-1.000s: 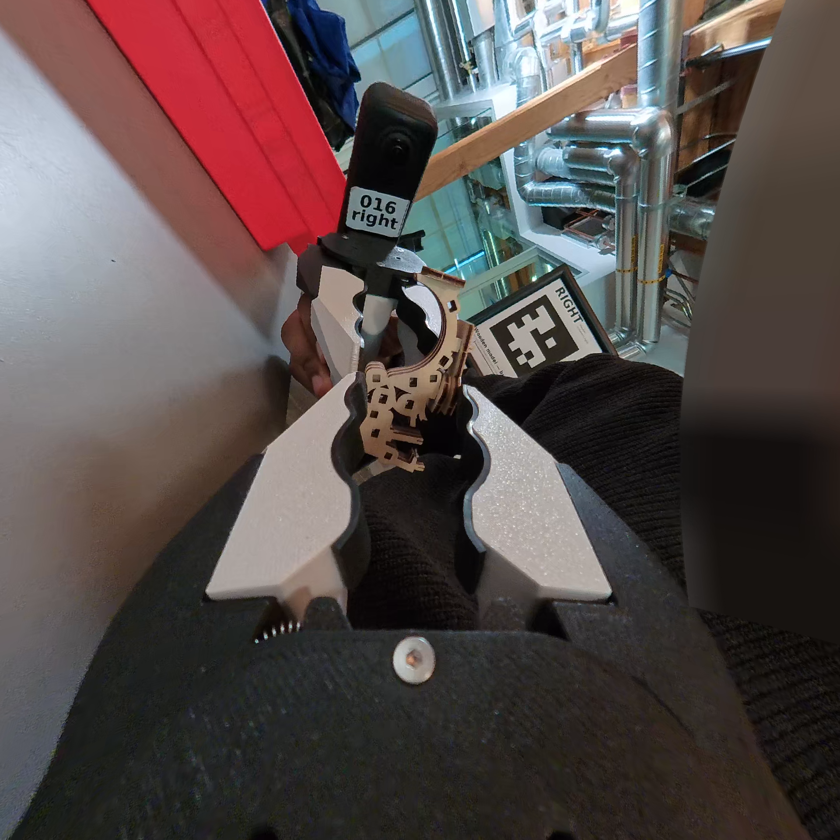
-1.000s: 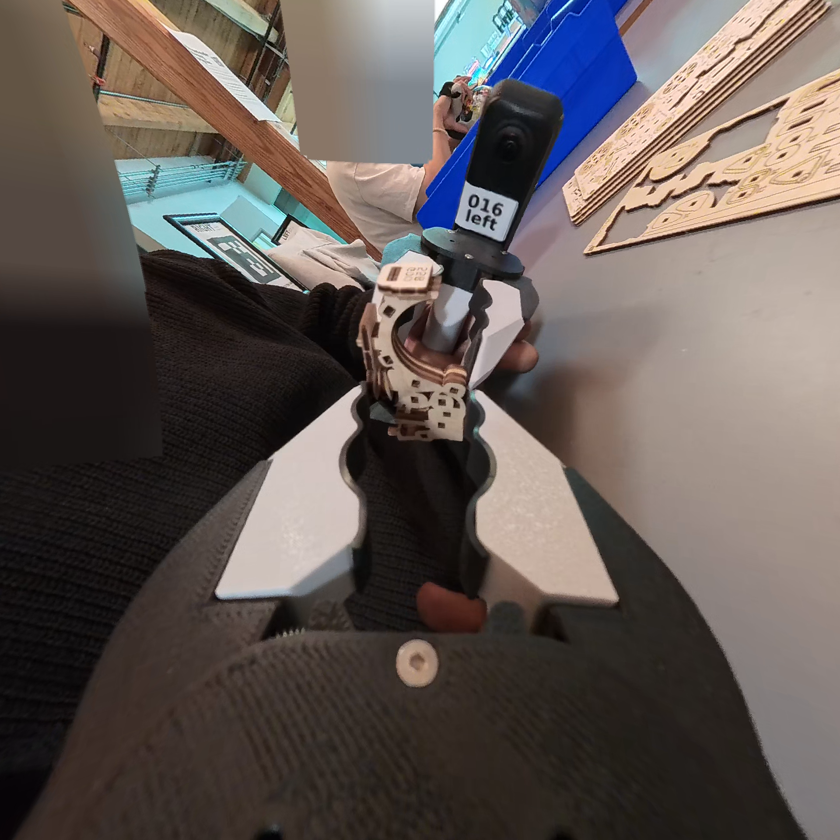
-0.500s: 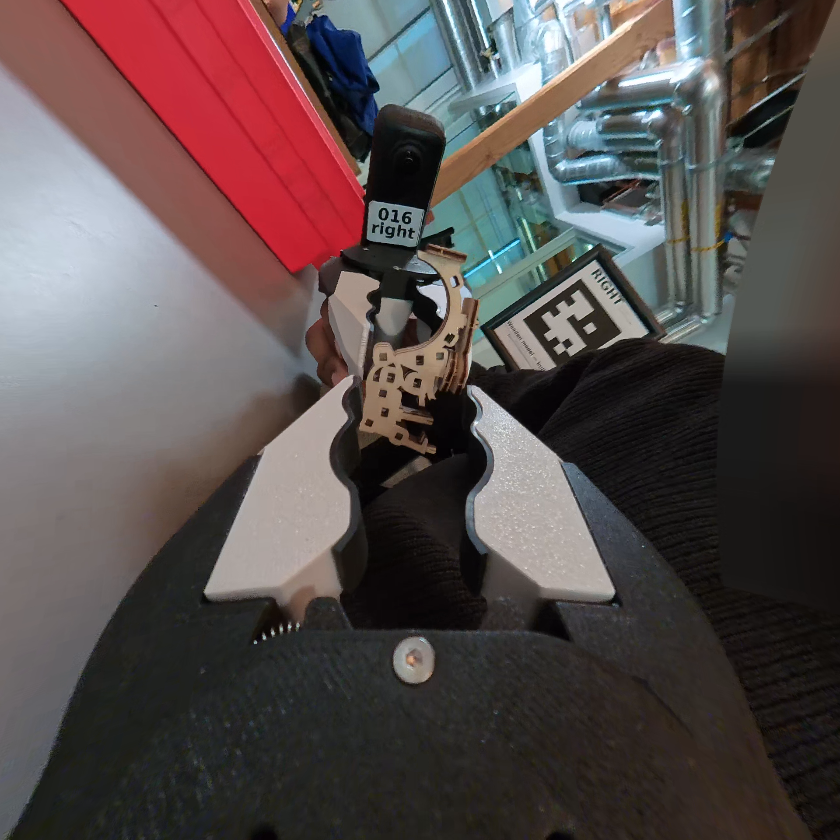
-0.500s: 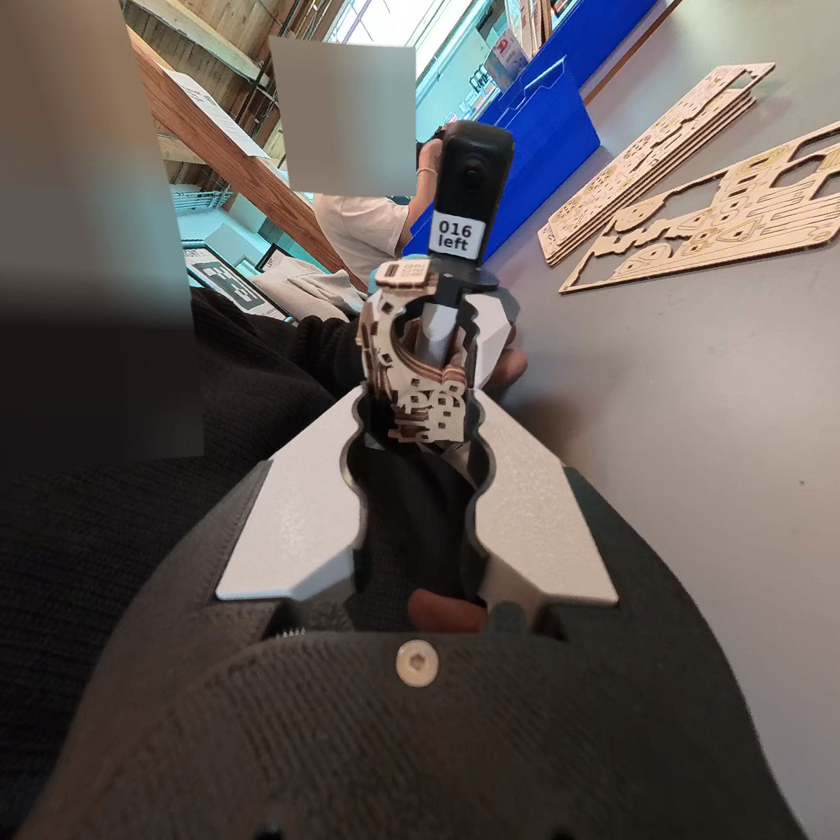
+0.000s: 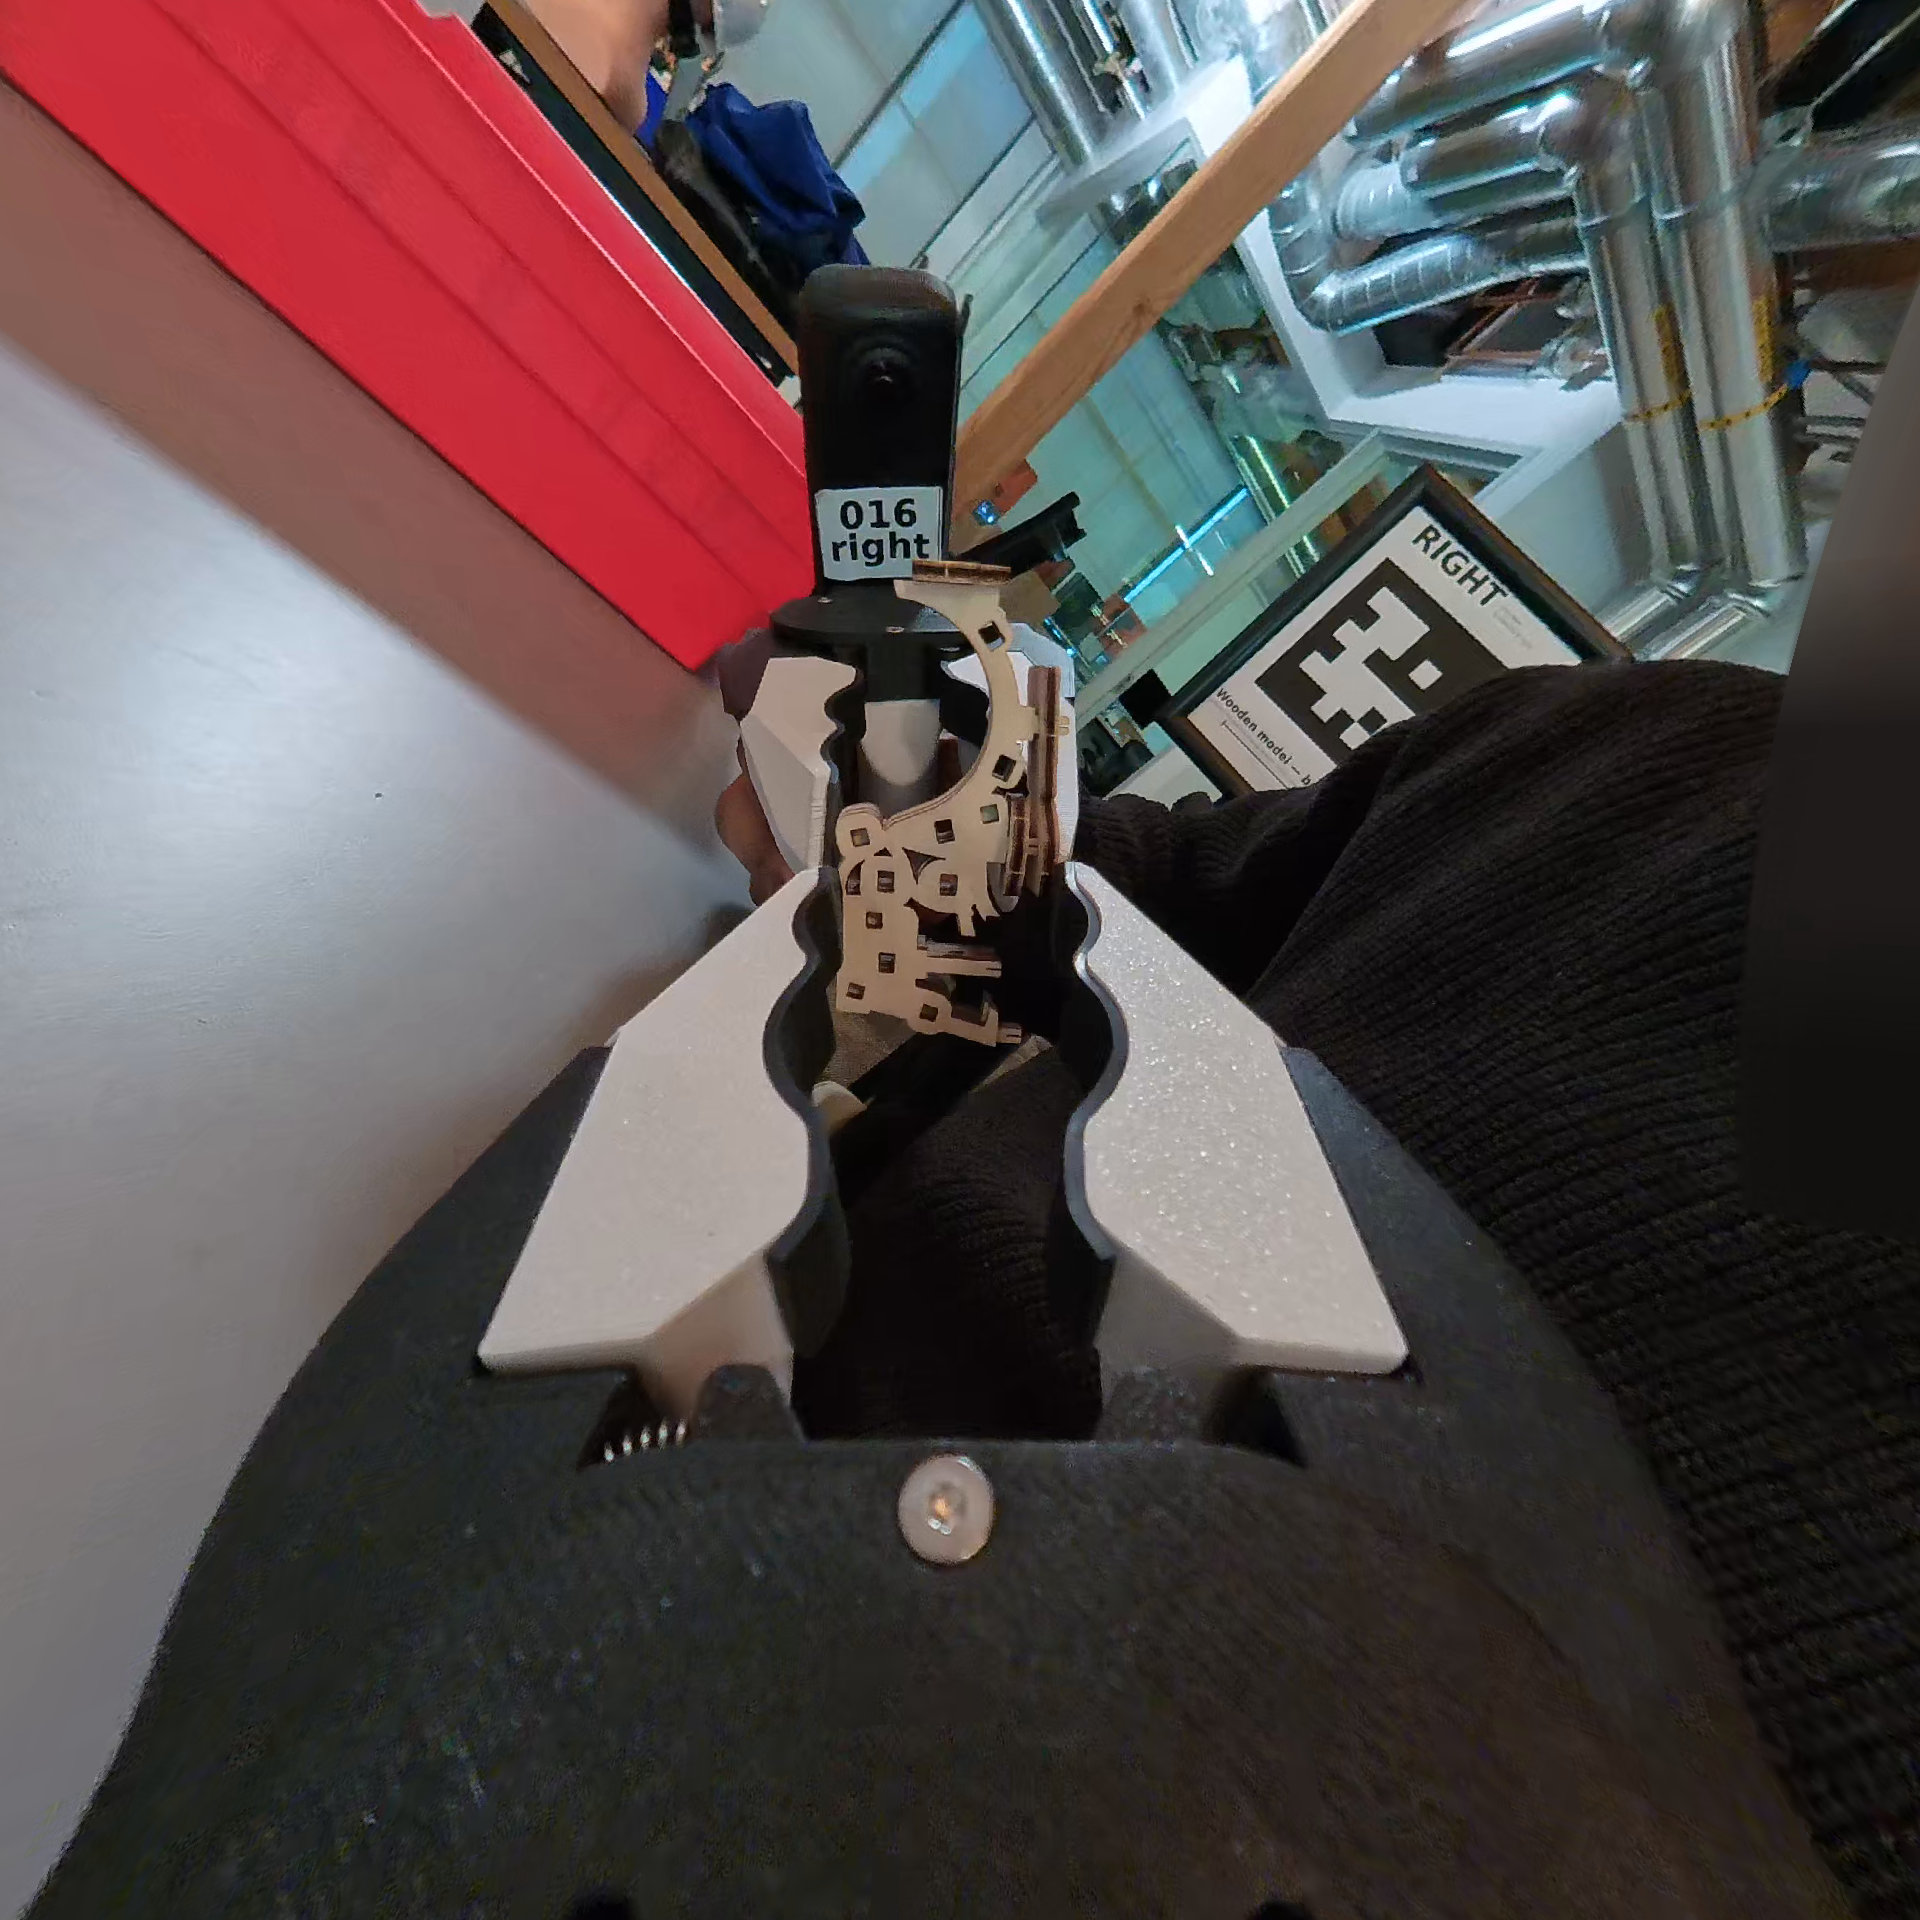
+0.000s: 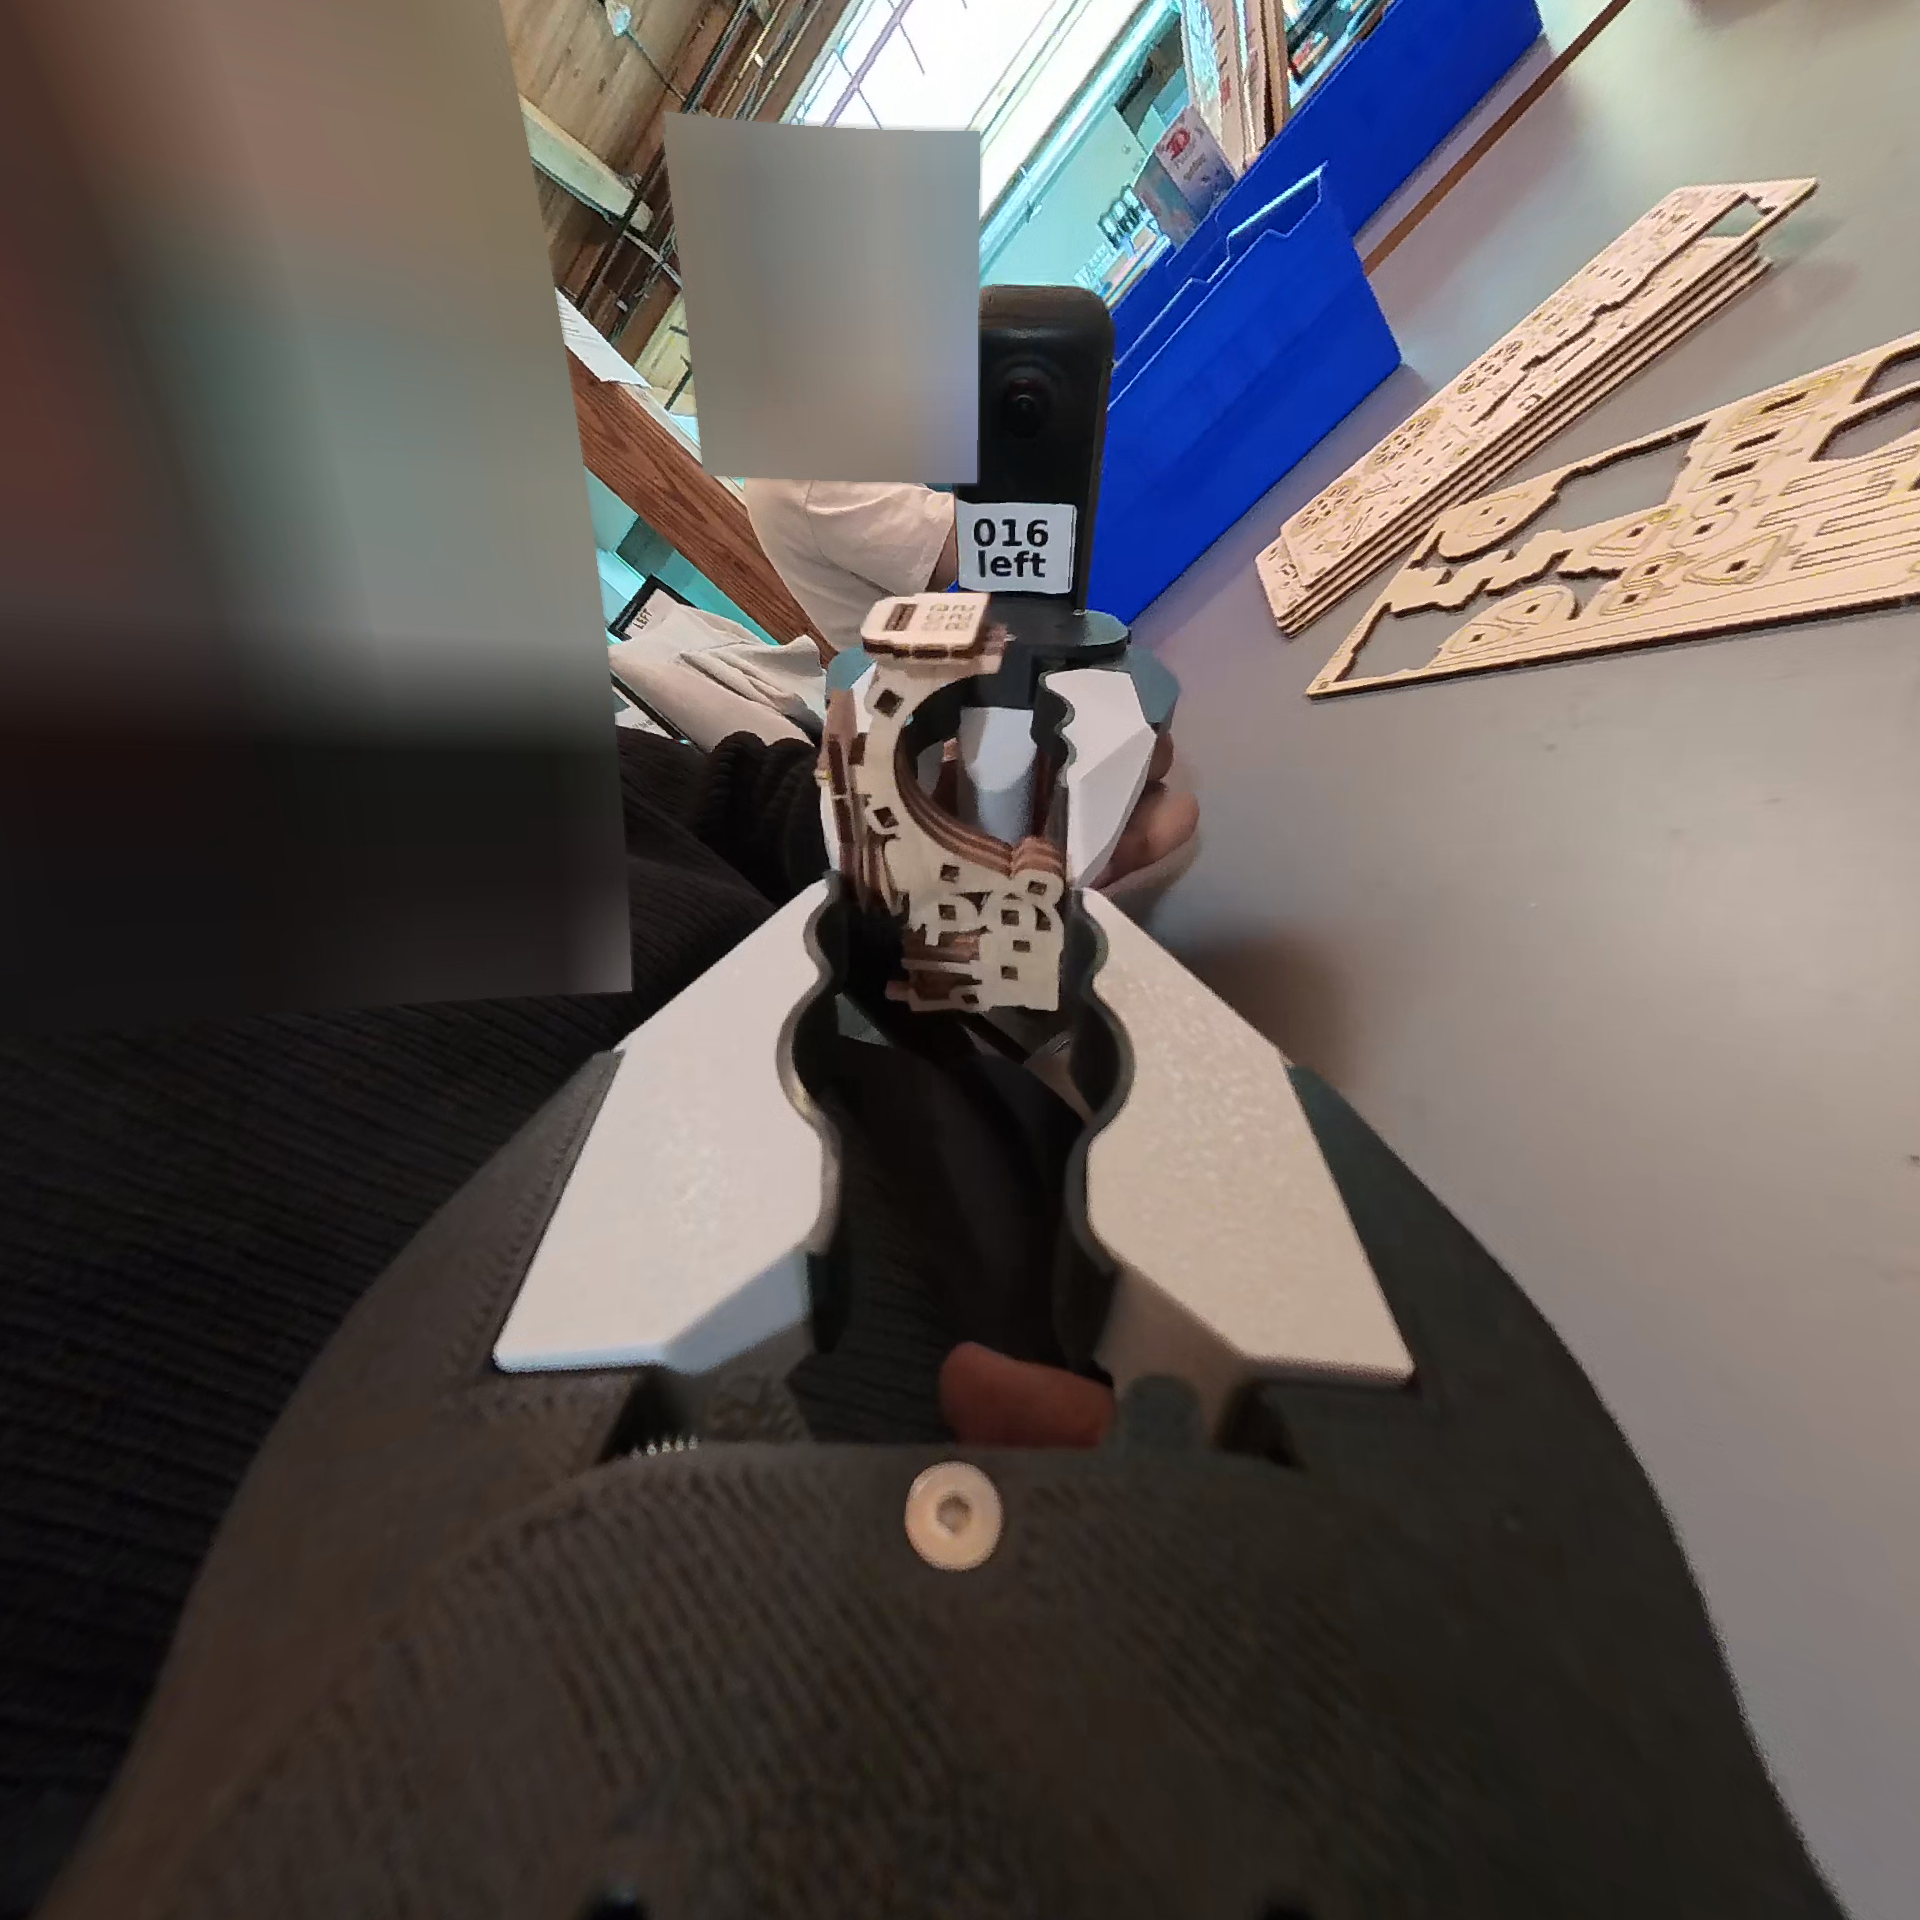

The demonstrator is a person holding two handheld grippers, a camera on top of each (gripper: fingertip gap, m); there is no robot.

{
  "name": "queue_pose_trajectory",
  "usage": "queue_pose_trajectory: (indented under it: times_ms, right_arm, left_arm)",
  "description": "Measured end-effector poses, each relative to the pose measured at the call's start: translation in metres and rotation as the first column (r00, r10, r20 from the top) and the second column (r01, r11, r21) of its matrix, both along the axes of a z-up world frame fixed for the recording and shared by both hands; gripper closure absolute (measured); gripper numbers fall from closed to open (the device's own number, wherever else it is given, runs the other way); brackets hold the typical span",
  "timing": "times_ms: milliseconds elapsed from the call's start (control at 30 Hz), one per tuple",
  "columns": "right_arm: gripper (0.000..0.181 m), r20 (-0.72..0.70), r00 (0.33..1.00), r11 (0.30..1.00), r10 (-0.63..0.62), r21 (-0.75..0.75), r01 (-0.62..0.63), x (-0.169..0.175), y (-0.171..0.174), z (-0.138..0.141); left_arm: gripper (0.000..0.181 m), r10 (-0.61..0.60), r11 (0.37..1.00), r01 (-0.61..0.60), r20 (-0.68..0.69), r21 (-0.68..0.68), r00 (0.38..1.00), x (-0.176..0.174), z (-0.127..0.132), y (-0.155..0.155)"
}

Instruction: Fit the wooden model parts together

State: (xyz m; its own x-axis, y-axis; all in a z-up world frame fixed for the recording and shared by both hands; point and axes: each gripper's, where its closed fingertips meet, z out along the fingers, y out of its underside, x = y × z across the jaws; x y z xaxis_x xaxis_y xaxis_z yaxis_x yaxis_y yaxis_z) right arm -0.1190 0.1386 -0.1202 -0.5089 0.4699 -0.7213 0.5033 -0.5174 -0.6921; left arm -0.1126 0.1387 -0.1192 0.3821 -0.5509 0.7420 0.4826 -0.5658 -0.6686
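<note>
A layered wooden model assembly [image 5: 914, 935] with a curved arm and square holes is held in the air between my two grippers, which face each other. My left gripper [image 5: 948, 894] is shut on its lower part, with the fingertips touching both sides. The right gripper's black camera post [image 5: 878, 416] rises behind it. In the right wrist view the same assembly [image 6: 997, 935] sits between the fingertips of my right gripper [image 6: 956, 914], which is shut on it. The left gripper's camera post [image 6: 1044, 416] stands behind. How the parts join inside is hidden.
A grey table [image 6: 1558, 987] holds a stack of wooden part sheets [image 6: 1507, 436] and a cut-out sheet [image 6: 1662, 582]. A blue bin [image 6: 1226, 416] stands behind them. A red bin [image 5: 416, 260] and a framed marker sign [image 5: 1382, 665] also show. A black sleeve [image 5: 1558, 1039] fills one side. My two grippers' fingertips are within a few centimetres of each other.
Both grippers keep their hold on the assembly. The pair has turned a little, so the opposite gripper stands more upright in each view and the background has shifted.
</note>
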Motion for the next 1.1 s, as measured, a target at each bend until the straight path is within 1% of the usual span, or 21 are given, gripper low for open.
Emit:
queue_pose_trajectory:
  times_ms: [267,300,333,367,400,433,500,600,667,767,900,1000,1100]
  right_arm:
    - [0.140,0.040,0.999,1.000,-0.006,-0.011,0.007,-0.002,0.001,-0.006]
    - [0.141,0.061,0.998,1.000,-0.024,0.010,0.023,-0.004,0.003,-0.011]
    - [0.141,0.080,0.996,0.998,-0.045,0.040,0.042,-0.006,0.006,-0.018]
    - [0.141,0.079,0.996,0.999,-0.042,0.038,0.039,-0.006,0.006,-0.017]
    - [0.141,0.067,0.997,0.998,-0.048,0.033,0.046,-0.006,0.006,-0.015]
    - [0.141,0.058,0.995,0.995,-0.076,0.063,0.072,-0.008,0.008,-0.015]
    - [0.142,0.071,0.991,0.988,-0.114,0.108,0.106,-0.011,0.012,-0.020]
    - [0.142,0.075,0.993,0.996,-0.094,0.021,0.092,-0.011,0.013,-0.014]
    - [0.142,0.037,0.996,0.996,-0.087,0.012,0.086,-0.009,0.015,-0.007]
    - [0.142,-0.068,0.994,0.995,-0.091,0.042,0.094,-0.004,0.017,0.005]
    - [0.142,-0.202,0.977,0.992,-0.073,0.086,0.092,0.003,0.013,0.021]
    - [0.142,-0.258,0.965,0.989,-0.042,0.124,0.076,0.007,0.004,0.025]
    - [0.141,-0.273,0.962,0.982,-0.014,0.177,0.064,0.008,-0.004,0.022]
  left_arm:
    - [0.142,0.004,1.000,-0.003,0.036,-0.029,0.999,-0.003,-0.007,0.003]
    - [0.168,0.003,1.000,-0.001,0.042,-0.025,0.999,-0.004,-0.007,0.003]
    - [0.179,0.052,0.999,-0.051,0.057,-0.011,0.997,-0.008,-0.003,0.005]
    - [0.178,0.045,0.999,-0.045,0.055,0.003,0.998,-0.006,-0.003,0.004]
    - [0.179,0.046,0.999,-0.045,0.096,-0.011,0.994,-0.007,0.002,0.005]
    - [0.179,0.060,0.998,-0.058,0.098,-0.026,0.993,-0.011,0.002,0.008]
    - [0.179,0.089,0.996,-0.088,0.058,-0.024,0.994,-0.014,-0.002,0.010]
    - [0.179,0.074,0.997,-0.072,0.118,-0.017,0.990,-0.013,0.006,0.009]
    - [0.172,0.091,0.996,-0.093,0.109,0.013,0.990,-0.019,0.011,0.008]
    - [0.157,0.102,0.993,-0.108,0.091,0.056,0.991,-0.025,0.017,0.005]
    - [0.137,0.084,0.993,-0.085,0.020,0.082,0.996,-0.016,0.016,0.003]
    - [0.130,0.058,0.993,-0.053,-0.044,0.109,0.997,-0.004,0.014,-0.001]
    - [0.126,0.044,0.991,-0.033,-0.089,0.127,0.995,0.003,0.013,-0.004]
